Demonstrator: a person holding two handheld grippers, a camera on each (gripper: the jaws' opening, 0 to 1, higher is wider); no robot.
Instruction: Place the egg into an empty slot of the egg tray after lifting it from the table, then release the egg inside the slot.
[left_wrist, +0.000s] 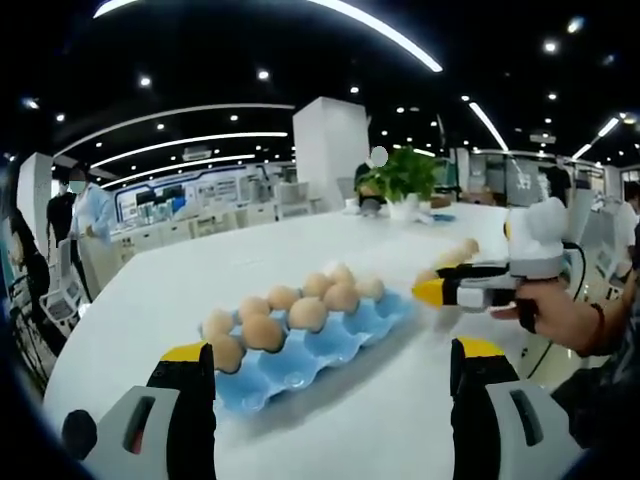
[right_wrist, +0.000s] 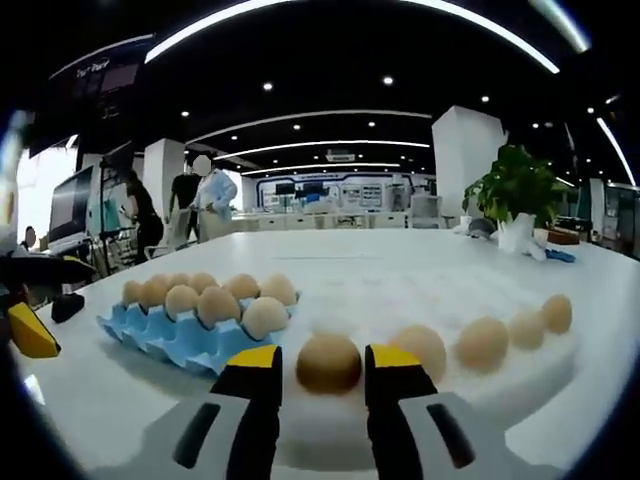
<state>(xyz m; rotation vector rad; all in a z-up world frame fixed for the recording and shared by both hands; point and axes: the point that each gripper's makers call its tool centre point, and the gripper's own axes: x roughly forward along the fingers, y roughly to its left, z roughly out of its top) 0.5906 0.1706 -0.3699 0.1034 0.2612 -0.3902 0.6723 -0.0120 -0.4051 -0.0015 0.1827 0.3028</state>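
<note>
- An egg (right_wrist: 328, 363) sits between the yellow tips of my right gripper (right_wrist: 320, 365), low over the white table (right_wrist: 420, 270); my jaws stand close at either side of it, though I cannot tell whether they press on it.
- Just beyond, a row of loose eggs (right_wrist: 483, 342) lies on a white pad (right_wrist: 520, 375) to the right.
- The blue egg tray (right_wrist: 180, 340) rests to the left on the table, most slots filled, with empty cups at its near end in the left gripper view.
- My left gripper (left_wrist: 333, 370) hangs wide open and holds nothing, near the tray.
- A potted plant (right_wrist: 515, 190) stands at the table's far end; people stand far back.
</note>
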